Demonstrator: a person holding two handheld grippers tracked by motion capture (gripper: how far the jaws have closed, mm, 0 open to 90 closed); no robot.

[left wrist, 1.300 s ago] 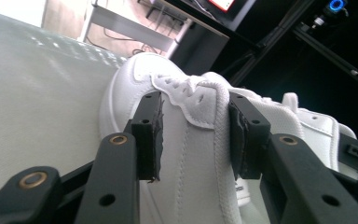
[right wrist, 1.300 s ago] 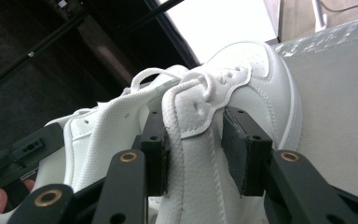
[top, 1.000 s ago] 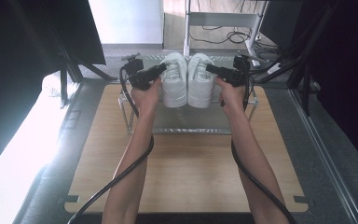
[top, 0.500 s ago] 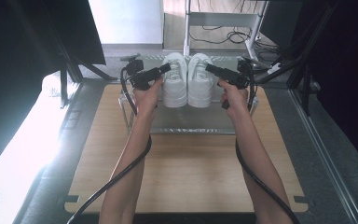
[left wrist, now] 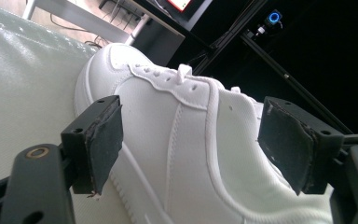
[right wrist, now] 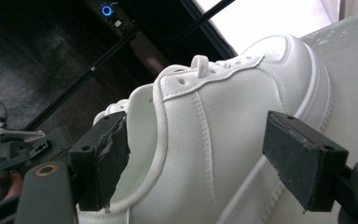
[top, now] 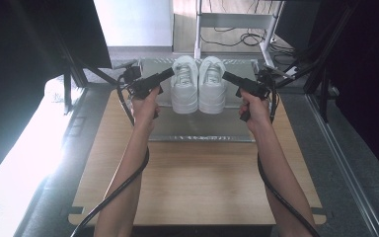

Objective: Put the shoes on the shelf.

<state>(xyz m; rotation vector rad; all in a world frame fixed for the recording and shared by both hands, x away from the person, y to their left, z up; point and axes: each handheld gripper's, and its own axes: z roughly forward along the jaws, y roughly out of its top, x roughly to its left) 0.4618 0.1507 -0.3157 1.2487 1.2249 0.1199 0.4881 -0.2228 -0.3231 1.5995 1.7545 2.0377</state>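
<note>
At the far end of the tabletop point(top: 197, 182), on a pale grey mat point(top: 202, 129), two white sneakers stand side by side, touching or very nearly so, toes pointing away from the person. The left sneaker point(top: 184, 85) and the right sneaker point(top: 212, 85) each run lengthwise along the line from the person toward the far edge, so each one presents its long outer flank to the hand on its own side.

The left gripper point(top: 164, 75) comes in from the left, aimed at the outer flank of the left sneaker; the right gripper point(top: 230, 78) mirrors it from the right. Each arm is the nearer one to its own sneaker, and neither reaches across.

In the left gripper view the jaws stand wide apart, and the left sneaker lies straight ahead between them, its side panel and lace row facing the camera. One pad point(left wrist: 103, 140) sits toward the toe end, the other point(left wrist: 286, 142) toward the heel end, so the opening spans along the sneaker's length, not across its width. The right gripper view shows the same arrangement: jaws parted, holding nothing, with a pad point(right wrist: 109, 156) near the collar and the other toward the toe.

Whether any pad touches leather cannot be told. Judging by this, closing here would pinch along the length, which looks too long for the opening; a grip on the collar or upper seems likelier.
</note>
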